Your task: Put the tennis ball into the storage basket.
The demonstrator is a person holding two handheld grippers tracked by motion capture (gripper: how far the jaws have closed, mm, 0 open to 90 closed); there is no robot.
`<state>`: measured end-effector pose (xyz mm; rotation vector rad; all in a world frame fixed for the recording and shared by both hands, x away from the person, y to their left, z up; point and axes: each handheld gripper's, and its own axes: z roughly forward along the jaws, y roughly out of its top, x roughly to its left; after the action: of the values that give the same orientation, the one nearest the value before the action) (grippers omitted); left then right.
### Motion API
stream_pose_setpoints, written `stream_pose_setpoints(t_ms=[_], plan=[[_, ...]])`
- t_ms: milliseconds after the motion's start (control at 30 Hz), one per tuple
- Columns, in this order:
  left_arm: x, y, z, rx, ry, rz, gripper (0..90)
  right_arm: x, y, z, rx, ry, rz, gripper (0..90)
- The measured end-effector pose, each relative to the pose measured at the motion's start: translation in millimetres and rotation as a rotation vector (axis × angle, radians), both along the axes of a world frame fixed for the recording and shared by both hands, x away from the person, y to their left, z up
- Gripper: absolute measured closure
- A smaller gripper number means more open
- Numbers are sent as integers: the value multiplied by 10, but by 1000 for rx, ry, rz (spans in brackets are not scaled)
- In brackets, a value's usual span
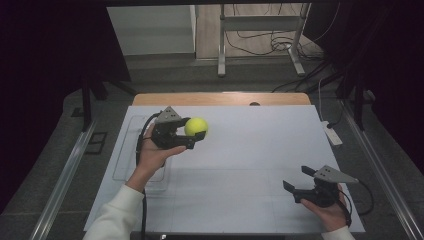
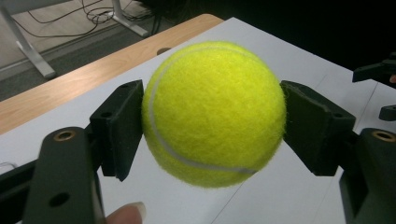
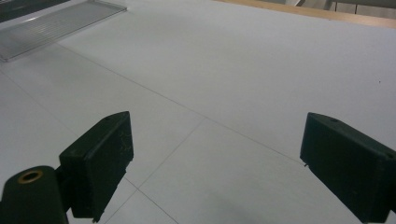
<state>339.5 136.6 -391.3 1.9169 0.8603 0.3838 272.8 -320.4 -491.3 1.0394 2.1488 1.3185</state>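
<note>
High view: nearest, at the bottom right, a hand holds the right gripper [image 1: 296, 186] low over the white table [image 1: 240, 175]. Its two black jaws stand wide apart and nothing is between them. In the right gripper view the bare white top shows between those jaws.

A bit farther up and on the left side, an arm in a white sleeve [image 1: 115, 215] comes in from the bottom edge. Its hand [image 1: 155, 152] holds the left gripper [image 1: 195, 131] up above the table. That gripper's jaws are pressed tight on a yellow tennis ball [image 1: 196, 127], one jaw on each side of it. The ball is off the table, up in the air, near the left middle of the white top. In the left gripper view the fuzzy ball [image 2: 214, 114] sits snug between the two black pads.

Just left of that hand lies a clear plastic tray [image 1: 125, 150], flat on the table.

Farther back, the wooden edge [image 1: 220, 98] of the table shows. Behind it are grey floor, a metal stand [image 1: 260, 22] and dark cables [image 1: 260, 45].
</note>
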Motion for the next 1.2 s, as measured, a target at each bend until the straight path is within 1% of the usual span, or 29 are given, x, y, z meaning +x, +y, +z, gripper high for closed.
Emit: stream_pose_setpoints(t_ms=[433, 800, 1067, 1200], plan=[[10, 118, 5, -13, -6, 34, 267, 1, 2, 0, -1, -1, -1, 100], [1, 196, 22, -14, -12, 53, 267, 4, 11, -6, 2, 2, 1, 100], [-1, 296, 31, -25, -18, 82, 267, 4, 14, -6, 1, 3, 1, 100], [-8, 347, 31, -22, -19, 94, 267, 11, 24, -7, 1, 2, 3, 100]])
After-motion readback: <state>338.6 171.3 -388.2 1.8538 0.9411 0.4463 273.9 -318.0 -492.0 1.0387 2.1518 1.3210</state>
